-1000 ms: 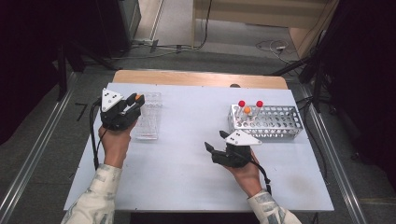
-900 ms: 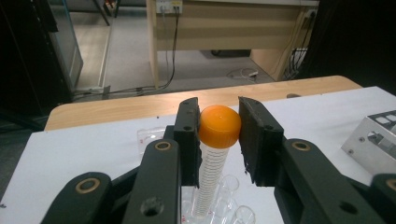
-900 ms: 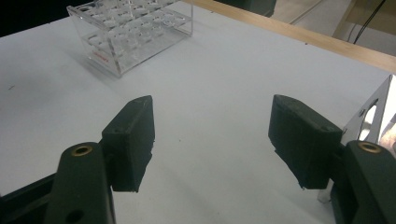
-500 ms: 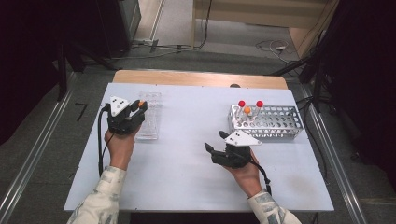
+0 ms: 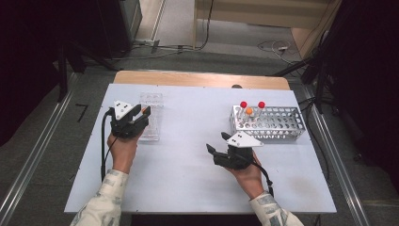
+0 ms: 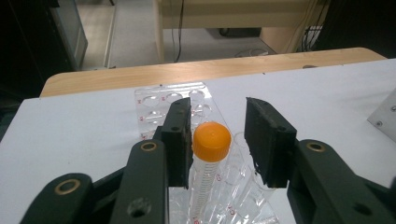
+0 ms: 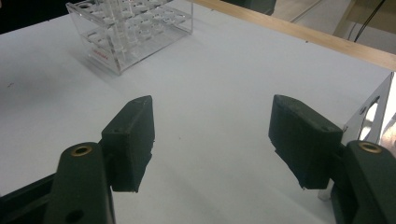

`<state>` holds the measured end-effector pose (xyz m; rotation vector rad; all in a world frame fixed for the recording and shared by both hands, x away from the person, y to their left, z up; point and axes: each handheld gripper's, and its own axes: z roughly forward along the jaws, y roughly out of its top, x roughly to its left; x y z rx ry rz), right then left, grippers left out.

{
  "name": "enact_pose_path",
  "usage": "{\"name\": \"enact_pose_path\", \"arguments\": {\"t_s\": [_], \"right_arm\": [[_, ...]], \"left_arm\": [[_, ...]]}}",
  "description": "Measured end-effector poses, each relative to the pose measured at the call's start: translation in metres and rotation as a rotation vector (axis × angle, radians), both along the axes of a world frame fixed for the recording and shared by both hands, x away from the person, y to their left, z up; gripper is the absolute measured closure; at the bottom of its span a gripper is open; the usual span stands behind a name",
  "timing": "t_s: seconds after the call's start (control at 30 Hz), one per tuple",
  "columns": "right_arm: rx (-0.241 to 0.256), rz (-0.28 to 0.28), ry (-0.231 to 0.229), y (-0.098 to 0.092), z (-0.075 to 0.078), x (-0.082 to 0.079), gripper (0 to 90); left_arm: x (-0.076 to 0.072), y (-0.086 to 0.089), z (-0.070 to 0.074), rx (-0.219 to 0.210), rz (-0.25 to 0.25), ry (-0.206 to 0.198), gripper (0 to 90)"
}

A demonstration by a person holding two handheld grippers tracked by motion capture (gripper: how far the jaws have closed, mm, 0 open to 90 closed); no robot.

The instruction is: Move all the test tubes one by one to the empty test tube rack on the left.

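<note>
Standing straight up in the clear rack point(image 6: 187, 107), the orange-capped tube point(image 6: 211, 142) sits between the spread-apart jaws of the left hand-held gripper point(image 6: 218, 135), touching one jaw, while the right hand-held gripper point(image 5: 217, 151), also spread apart, waits far off on the counter point(image 5: 188, 179).

High cam sits above my side, looks fwd and down on the whole table point(image 5: 188, 188). My left cam rides close behind its jaws, over the clear rack point(image 6: 159, 100), facing the far edge. Right cam sits low, sees that same rack point(image 7: 126, 32) farther off.
</note>
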<state>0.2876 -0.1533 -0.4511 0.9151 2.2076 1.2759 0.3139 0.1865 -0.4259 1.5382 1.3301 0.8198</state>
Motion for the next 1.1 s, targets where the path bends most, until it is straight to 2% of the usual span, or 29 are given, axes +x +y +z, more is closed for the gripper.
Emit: {"name": "enact_pose_path", "arguments": {"t_s": [0.1, 0.3, 0.47, 0.53, 0.7, 0.87, 1.1], "right_arm": [[0.001, -0.003, -0.001, -0.001, 0.0, 0.0, 29.5], [0.004, -0.022, -0.004, -0.006, 0.0, 0.001, 29.2], [0.002, -0.038, -0.007, -0.012, 0.001, 0.003, 28.9], [-0.002, -0.053, -0.015, -0.015, 0.001, 0.003, 28.0], [-0.003, -0.1, -0.031, -0.028, 0.002, 0.006, 24.3], [-0.007, -0.168, -0.064, -0.043, 0.002, 0.011, 23.1], [0.02, -0.242, -0.061, -0.063, 0.004, 0.022, 21.9]], "left_arm": [[-0.001, 0.001, 0.001, -0.012, -0.002, -0.002, 58.3], [-0.007, 0.002, 0.004, -0.049, 0.0, -0.022, 44.4], [-0.014, 0.002, 0.006, -0.045, 0.024, -0.033, 31.1], [-0.016, 0.002, 0.006, -0.047, 0.022, -0.037, 30.9], [-0.022, 0.002, 0.008, -0.045, 0.02, -0.032, 23.1], [-0.026, 0.0, 0.008, -0.054, 0.0, -0.031, 19.1], [-0.028, -0.001, 0.006, -0.076, -0.02, -0.013, 13.8]]}}
